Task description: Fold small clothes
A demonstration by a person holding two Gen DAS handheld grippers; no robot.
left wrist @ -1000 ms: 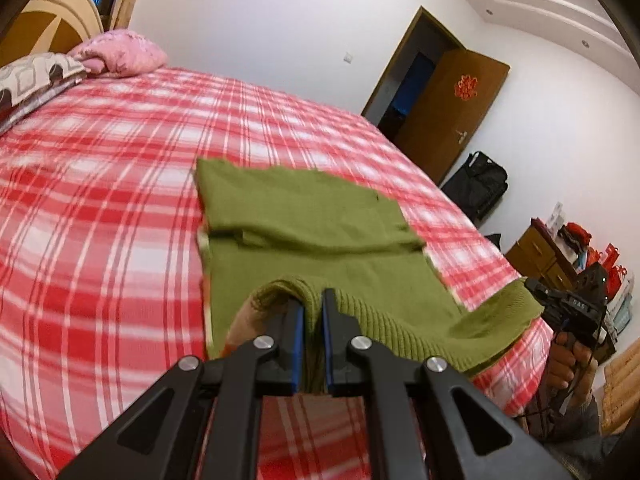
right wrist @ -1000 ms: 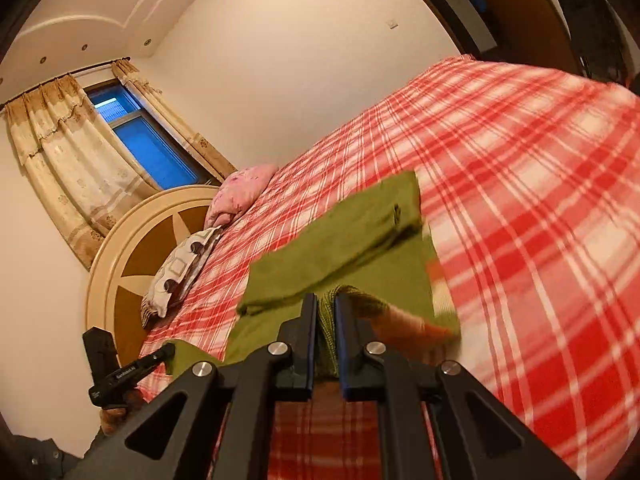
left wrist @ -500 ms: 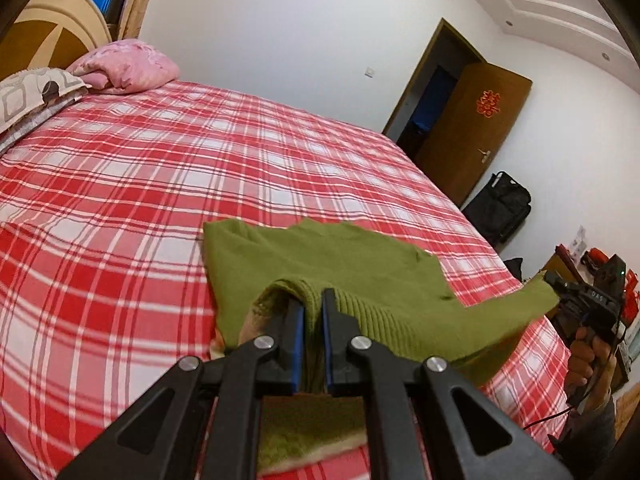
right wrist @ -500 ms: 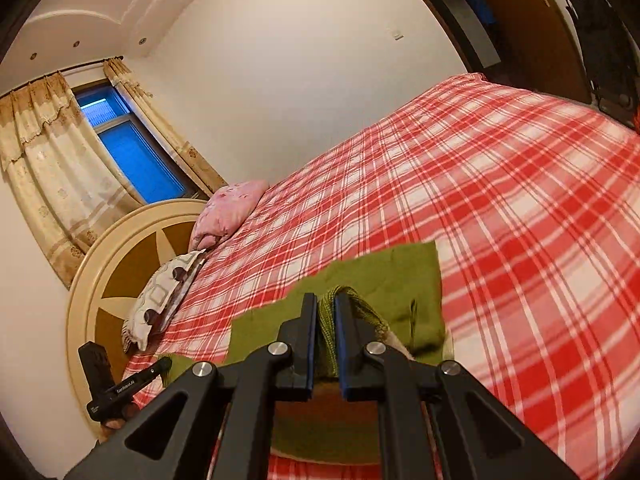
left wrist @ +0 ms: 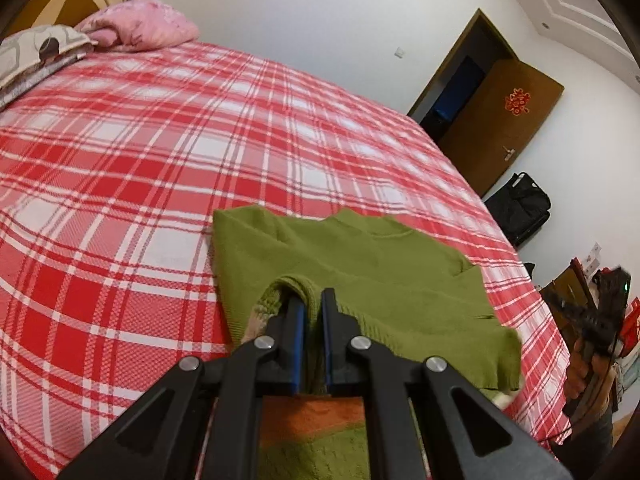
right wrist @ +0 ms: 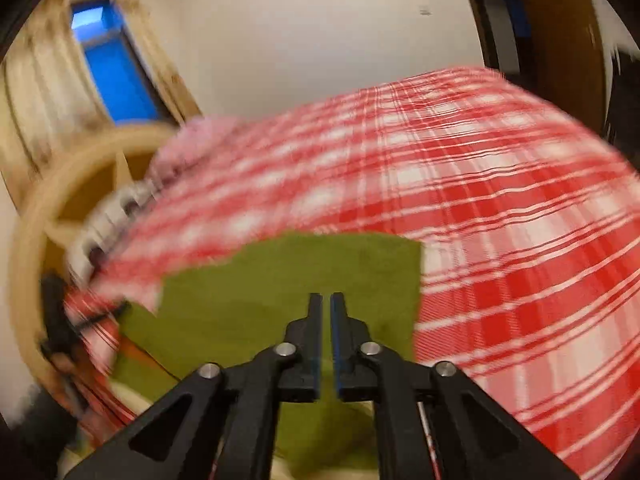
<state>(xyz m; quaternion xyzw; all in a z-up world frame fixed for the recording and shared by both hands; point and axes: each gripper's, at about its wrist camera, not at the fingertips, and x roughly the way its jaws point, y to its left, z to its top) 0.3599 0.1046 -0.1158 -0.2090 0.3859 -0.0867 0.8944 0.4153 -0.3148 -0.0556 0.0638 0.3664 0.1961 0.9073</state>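
A small olive-green knit sweater point(left wrist: 360, 264) lies folded over on the red plaid bed point(left wrist: 160, 152). My left gripper point(left wrist: 313, 300) is shut on the sweater's ribbed hem, which bunches around its fingertips. In the blurred right wrist view the sweater point(right wrist: 280, 292) lies flat ahead of my right gripper point(right wrist: 326, 304). Its jaws stand nearly closed with a thin gap, and no cloth shows between them. The right gripper also shows at the far right of the left wrist view point(left wrist: 600, 312), held in a hand, away from the cloth.
Pink pillow point(left wrist: 140, 24) and grey patterned pillow point(left wrist: 32, 52) lie at the head of the bed by a round headboard point(right wrist: 36, 240). A brown door point(left wrist: 500, 120), a black bag point(left wrist: 520, 208) and cluttered furniture stand beyond the bed's far side.
Both grippers carried the hem forward over the sweater, folding it. The right gripper no longer holds cloth and has moved fast, blurring its view. The left still grips the hem.
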